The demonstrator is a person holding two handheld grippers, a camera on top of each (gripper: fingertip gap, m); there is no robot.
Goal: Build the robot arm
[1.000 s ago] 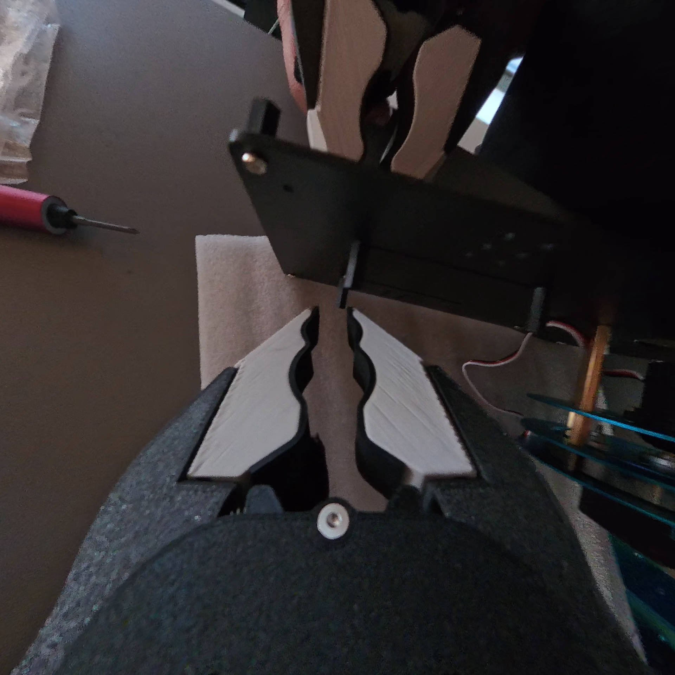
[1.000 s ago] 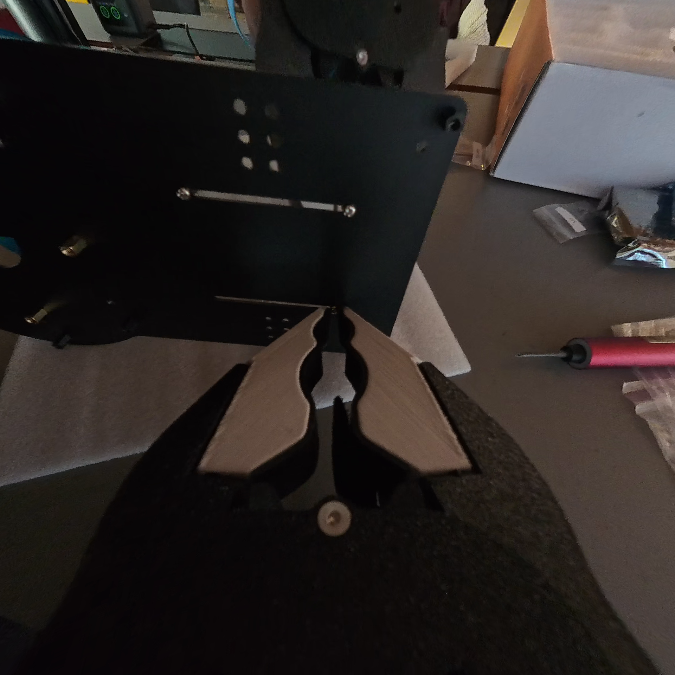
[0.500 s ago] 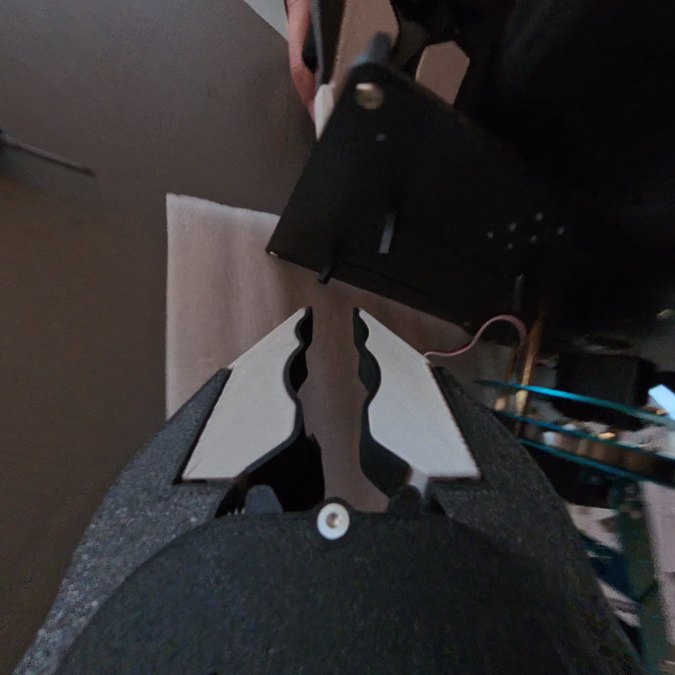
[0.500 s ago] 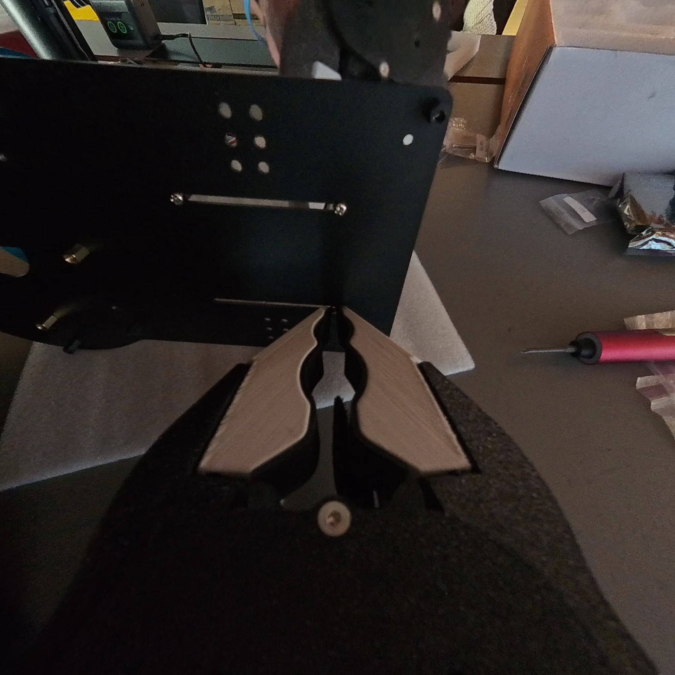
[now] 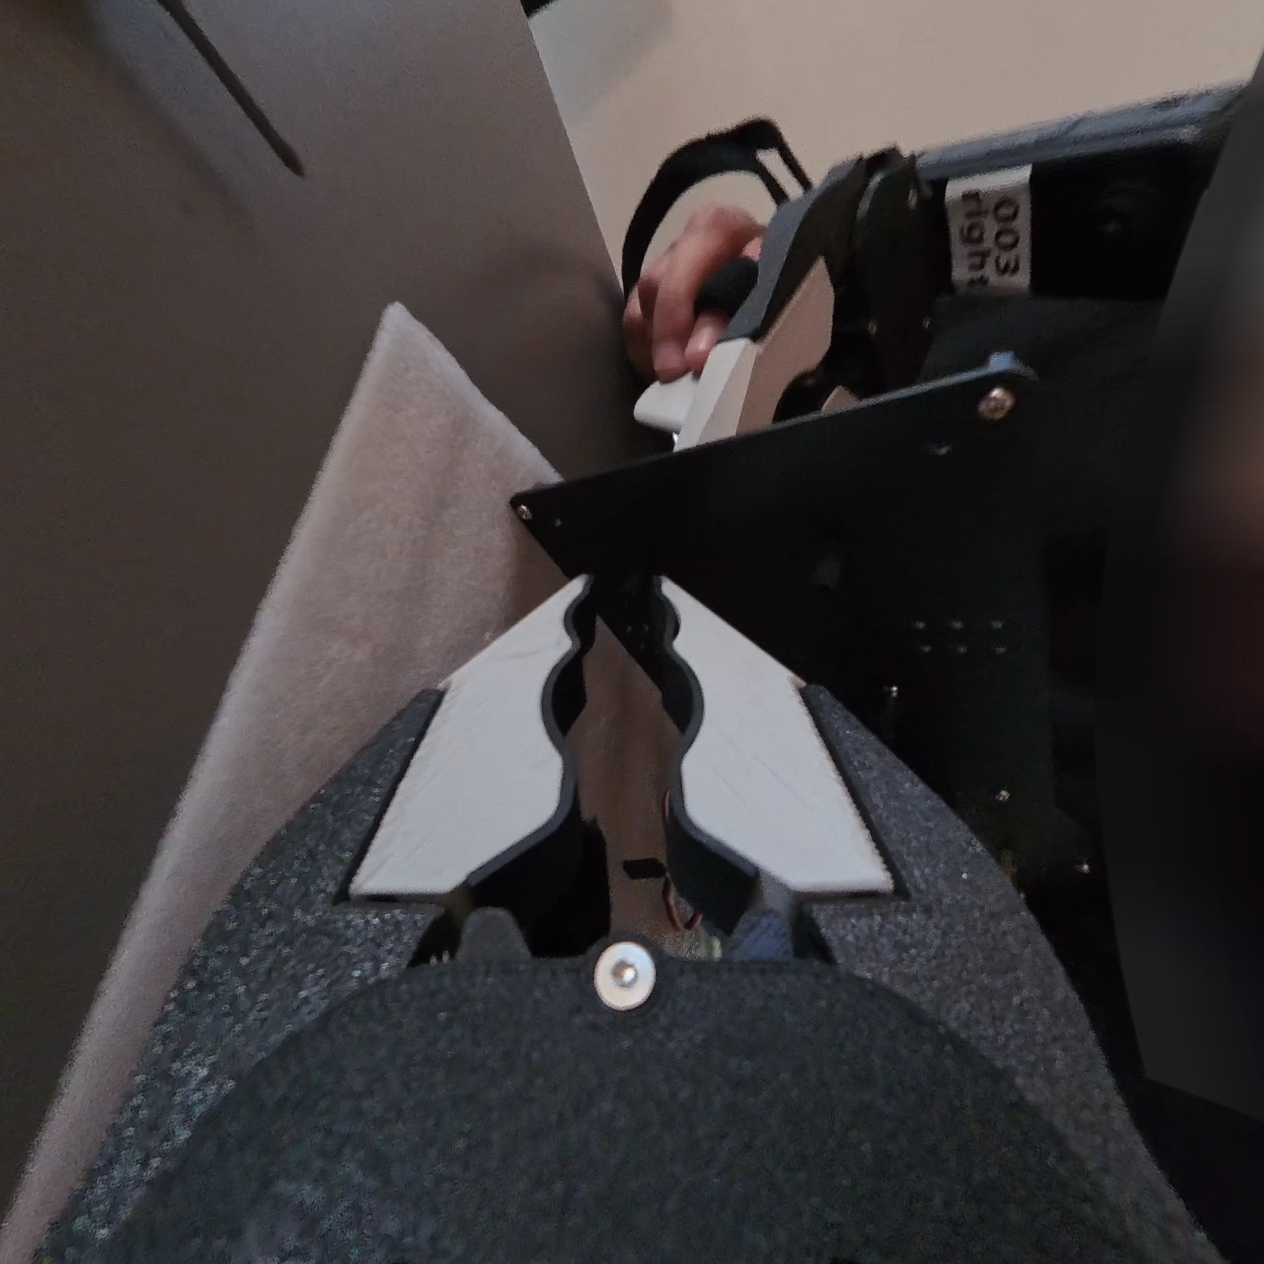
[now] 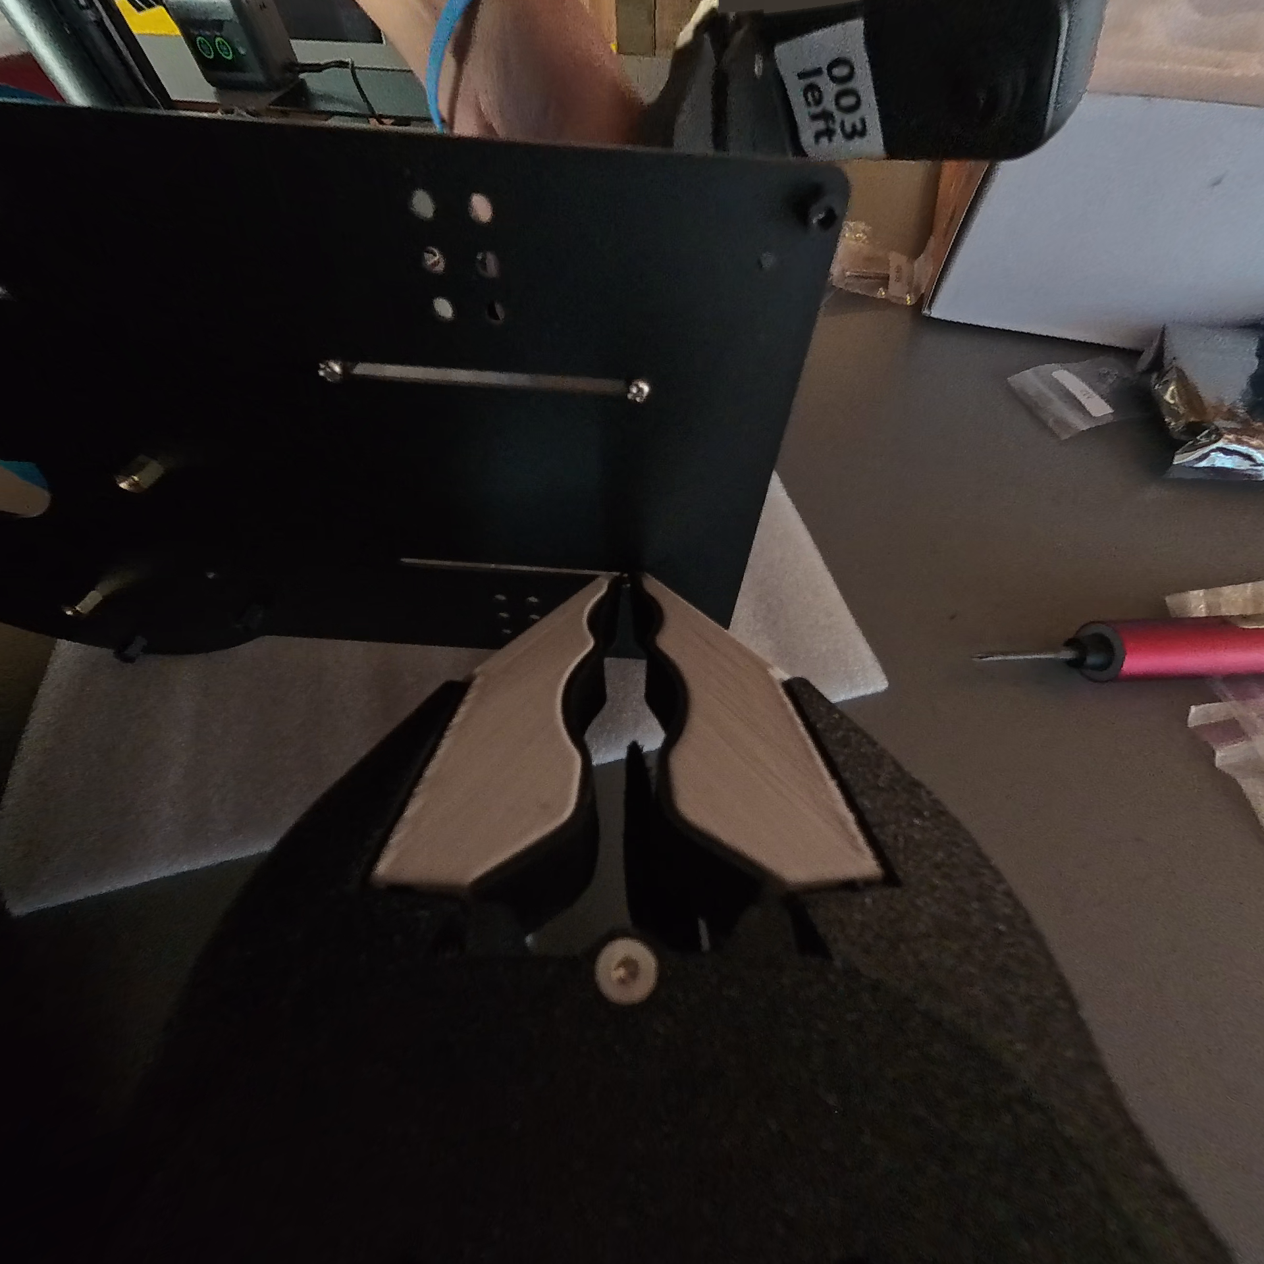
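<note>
A black metal plate (image 6: 547, 479) with holes, slots and brass standoffs (image 6: 140, 472) is held upright above a white foam sheet (image 6: 205, 739). My right gripper (image 6: 624, 581) is shut on the plate's lower edge. In the left wrist view the plate (image 5: 855, 547) fills the right side, and its near edge runs slantwise between the fingertips of my left gripper (image 5: 622, 588). The jaws stand a little apart and do not clamp it. The right gripper (image 5: 691, 438), with a hand on it, shows at the plate's far edge. The left gripper's body (image 6: 889, 82) shows above the plate's top edge.
A red-handled screwdriver (image 6: 1176, 656) lies on the dark table (image 6: 957, 547) to the right. A white box (image 6: 1094, 226), small plastic bags (image 6: 1067, 397) and a foil bag (image 6: 1204, 424) lie at the back right. The foam sheet (image 5: 383, 547) lies under both grippers. Both grippers' tips are close together, under 4 cm apart. The red-handled screwdriver (image 6: 1176, 656) is about equally far from each gripper, around 15 cm.
My left gripper has swung round and moved in, so the plate's edge now lies between its fingertips. The right gripper keeps its hold on the plate.
</note>
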